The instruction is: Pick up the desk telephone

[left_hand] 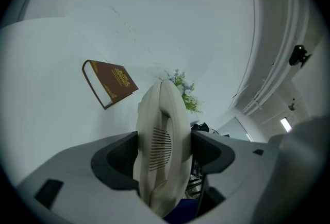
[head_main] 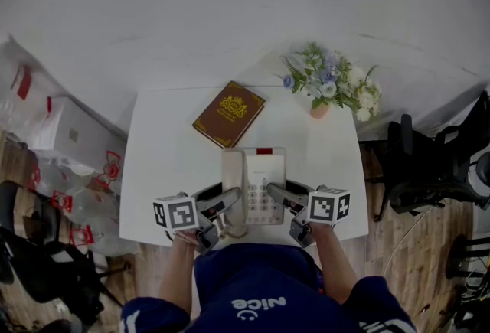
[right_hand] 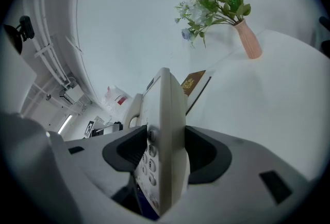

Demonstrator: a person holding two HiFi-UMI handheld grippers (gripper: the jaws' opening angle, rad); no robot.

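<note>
two hands hold the grippers low at the white table's (head_main: pixel 161 155) near edge. the left gripper (head_main: pixel 223 205) clamps the desk telephone (head_main: pixel 256 182) by its handset side and the right gripper (head_main: pixel 282 195) by its keypad side (seemingly lifted). bare tabletop flanks it. beyond lie a book (head_main: pixel 228 113) and a vase (head_main: pixel 320 110) of flowers.

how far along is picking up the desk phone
Done: left hand-held gripper clamps the handset, right hand-held gripper clamps the telephone at its keypad side. In hand: the lift; whether the telephone is clear of the table cannot be told. Left: raising it plainly off the table.
</note>
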